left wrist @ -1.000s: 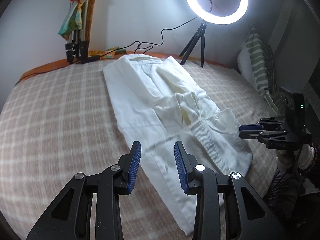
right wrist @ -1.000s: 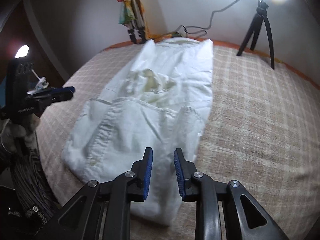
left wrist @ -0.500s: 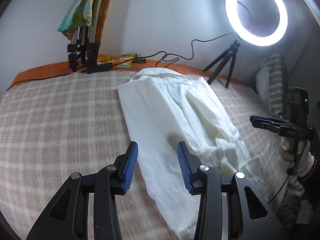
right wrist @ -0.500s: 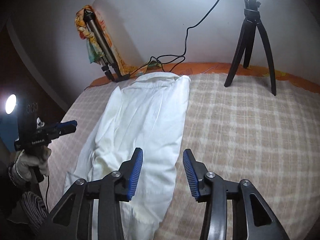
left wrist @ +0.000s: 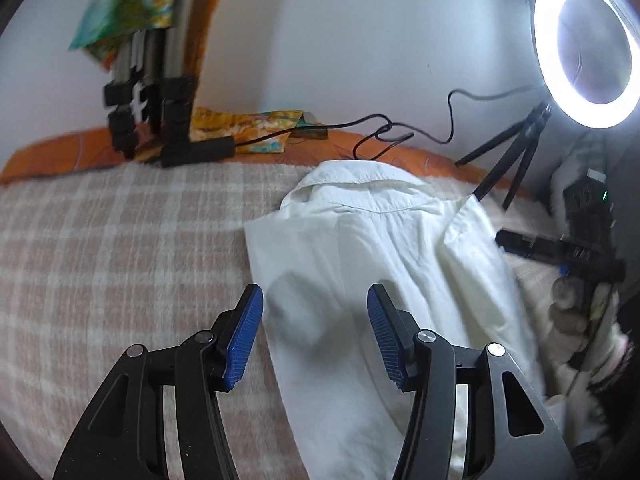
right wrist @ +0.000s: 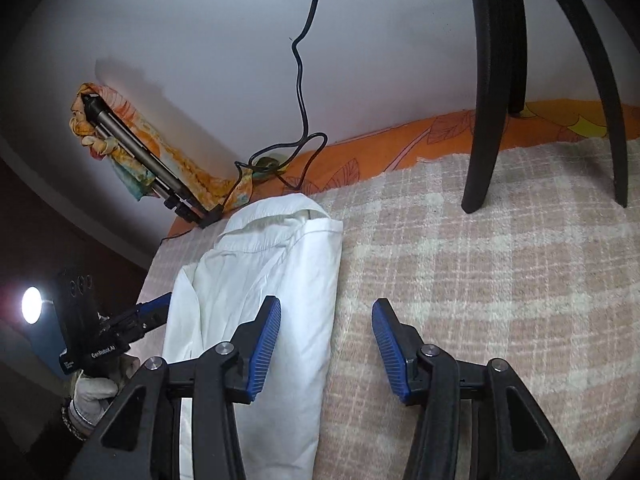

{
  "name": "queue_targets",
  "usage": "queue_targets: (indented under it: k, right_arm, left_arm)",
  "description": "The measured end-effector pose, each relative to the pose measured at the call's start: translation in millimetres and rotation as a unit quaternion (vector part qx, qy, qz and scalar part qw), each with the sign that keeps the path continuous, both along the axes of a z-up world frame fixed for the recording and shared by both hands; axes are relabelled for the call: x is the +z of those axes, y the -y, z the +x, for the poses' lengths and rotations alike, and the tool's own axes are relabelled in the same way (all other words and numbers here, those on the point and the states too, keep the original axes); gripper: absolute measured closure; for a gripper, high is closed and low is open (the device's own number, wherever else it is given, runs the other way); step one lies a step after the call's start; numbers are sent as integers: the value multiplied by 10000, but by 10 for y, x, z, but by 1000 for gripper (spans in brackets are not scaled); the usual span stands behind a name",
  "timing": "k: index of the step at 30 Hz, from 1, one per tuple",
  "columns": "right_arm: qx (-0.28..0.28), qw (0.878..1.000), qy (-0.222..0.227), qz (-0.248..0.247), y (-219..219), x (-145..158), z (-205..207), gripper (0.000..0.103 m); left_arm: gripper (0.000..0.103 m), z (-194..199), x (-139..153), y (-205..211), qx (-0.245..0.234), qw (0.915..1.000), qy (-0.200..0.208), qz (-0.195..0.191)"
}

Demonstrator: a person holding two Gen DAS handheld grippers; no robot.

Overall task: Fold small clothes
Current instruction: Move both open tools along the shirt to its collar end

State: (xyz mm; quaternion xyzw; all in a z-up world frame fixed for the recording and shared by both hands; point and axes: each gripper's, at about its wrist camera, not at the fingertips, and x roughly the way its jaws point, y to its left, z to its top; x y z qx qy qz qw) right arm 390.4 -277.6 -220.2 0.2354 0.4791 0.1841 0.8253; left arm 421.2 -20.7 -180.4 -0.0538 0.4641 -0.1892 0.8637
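Note:
A white shirt (left wrist: 360, 264) lies folded into a long strip on the checked blanket (left wrist: 120, 264), with its collar at the far end. My left gripper (left wrist: 314, 336) hovers over the strip's left part. Its jaws are opening, and nothing is pinched between the blue pads (left wrist: 244, 336). My right gripper (right wrist: 326, 350) hangs over the right edge of the shirt (right wrist: 272, 264). Its jaws are also opening and hold nothing. Each gripper shows in the other's view: the right gripper (left wrist: 508, 240) in a gloved hand, and the left gripper (right wrist: 160, 306) beside the shirt.
A lit ring light (left wrist: 588, 44) stands on a black tripod (right wrist: 492, 100) at the far right of the bed. A folded tripod (left wrist: 148, 80) draped in colourful cloth leans on the wall. A black cable (left wrist: 400, 132) runs along the orange sheet (right wrist: 440, 136).
Both grippers have travelled along the shirt towards its collar end and sunk a little. Their jaws stand much wider apart than a second ago. The shirt itself lies still.

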Motion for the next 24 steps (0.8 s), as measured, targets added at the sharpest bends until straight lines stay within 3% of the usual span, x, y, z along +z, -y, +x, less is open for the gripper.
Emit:
queue_targets:
  k: [4,5,6,9,10,12,17,19,23,24]
  right_arm:
    - [-15,9995,-16,307,-10,-100,222,52]
    - [-7,9992,-39,390,-15,-125,257,60]
    - [19,9989,-46,465,-20,-142,286,79]
    - [-61,10000,-59,16,-39,-151,333,103]
    - [-172,9996,-114,-196,4,-178,362,103]
    - [-304,9993,-228,-3,86,-259,397,103]
    - [-226,9990,-137,-350,-5,-196,385,103]
    - [-293,9991,-152,-265,36,-170,365,95]
    - [-403,9992,-74,9,179,-108,279,71]
    - [-369,9993,-52,33,194,-91,266,70]
  left_arm:
    - [50,66,-130,193,-33,9983,110,574]
    - [50,73,-164,208,-14,9980,114,629]
    - [50,77,-196,209,-5,9979,113,634]
    - [46,90,-246,174,40,9979,210,617]
    - [46,93,-252,152,73,9979,217,608]
    - [46,95,-261,99,116,9986,202,483]
    - [46,70,-229,-70,282,9993,191,166]
    - [45,52,-217,-165,321,9993,177,43]
    - [41,51,-236,-256,276,9992,112,249]
    - [41,67,-267,-263,258,9992,48,291]
